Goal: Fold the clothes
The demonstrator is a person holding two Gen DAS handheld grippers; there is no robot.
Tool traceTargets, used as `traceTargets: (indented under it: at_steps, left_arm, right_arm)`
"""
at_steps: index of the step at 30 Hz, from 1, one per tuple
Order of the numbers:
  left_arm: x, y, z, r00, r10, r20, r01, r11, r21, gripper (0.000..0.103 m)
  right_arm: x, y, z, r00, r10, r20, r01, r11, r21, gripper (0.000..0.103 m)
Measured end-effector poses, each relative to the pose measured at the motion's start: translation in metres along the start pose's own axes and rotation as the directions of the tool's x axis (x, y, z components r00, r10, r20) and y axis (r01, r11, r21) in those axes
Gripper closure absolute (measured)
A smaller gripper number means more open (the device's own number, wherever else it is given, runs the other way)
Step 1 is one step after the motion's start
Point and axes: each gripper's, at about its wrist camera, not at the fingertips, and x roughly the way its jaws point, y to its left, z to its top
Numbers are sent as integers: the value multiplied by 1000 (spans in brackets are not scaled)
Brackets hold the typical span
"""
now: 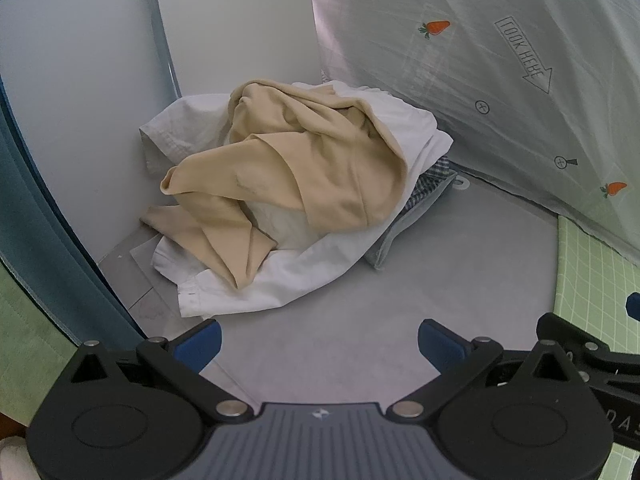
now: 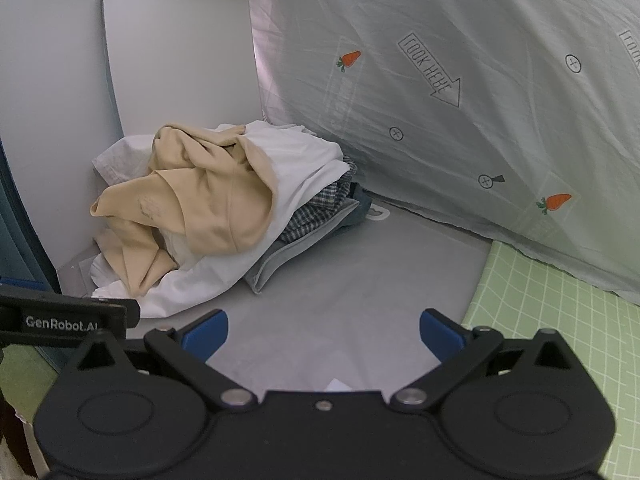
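Seemingly nothing is folded yet: the beige garment (image 1: pixel 288 168) sprawls over a white shirt (image 1: pixel 280 276) heaped in the grey mat's (image 1: pixel 460 264) far-left corner, while left gripper (image 1: pixel 319 344) and right gripper (image 2: pixel 323 334) hang spread wide, holding nothing

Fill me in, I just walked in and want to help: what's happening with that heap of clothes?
A person holds two grippers, and both the left gripper and the right gripper are open and empty, short of the pile. Nothing is folded yet: a beige garment lies crumpled on a white garment, with a checked garment and grey fabric underneath, on the grey surface beside a carrot-print sheet.
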Motion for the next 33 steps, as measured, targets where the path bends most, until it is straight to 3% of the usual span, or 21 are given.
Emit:
traceTargets:
  at_steps: [33]
  left_arm:
    - [1, -7, 5, 1000, 4, -7, -4, 1000, 17, 0]
  right_arm:
    - [1, 1, 1, 1000, -11, -5, 11, 1000, 10, 0]
